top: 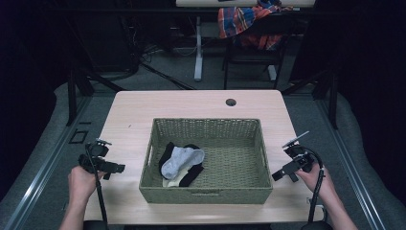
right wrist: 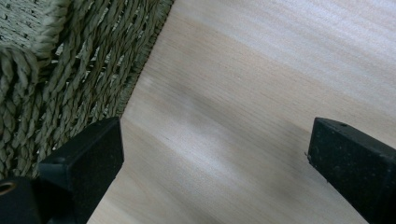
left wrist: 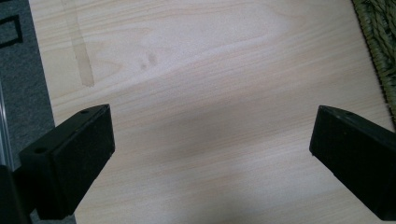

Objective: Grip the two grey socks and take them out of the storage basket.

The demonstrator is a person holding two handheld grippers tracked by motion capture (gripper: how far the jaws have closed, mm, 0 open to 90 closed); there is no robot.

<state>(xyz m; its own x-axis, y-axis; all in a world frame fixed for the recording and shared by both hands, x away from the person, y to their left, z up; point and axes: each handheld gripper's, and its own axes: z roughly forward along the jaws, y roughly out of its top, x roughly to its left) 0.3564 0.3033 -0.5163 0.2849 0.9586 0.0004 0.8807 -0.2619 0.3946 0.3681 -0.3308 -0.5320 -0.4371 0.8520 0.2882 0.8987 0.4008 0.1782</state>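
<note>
Your left gripper hangs off the table's near-left edge, jaws spread wide, empty. Right gripper sits low beside the wicker basket's right wall, jaws also spread, nothing pinched. Socks lie heaped in the basket's left half: grey on black, a cream one beneath. Likely trouble: a jaw snags the weave on entry, or one pinch lifts several tangled socks together.
</note>
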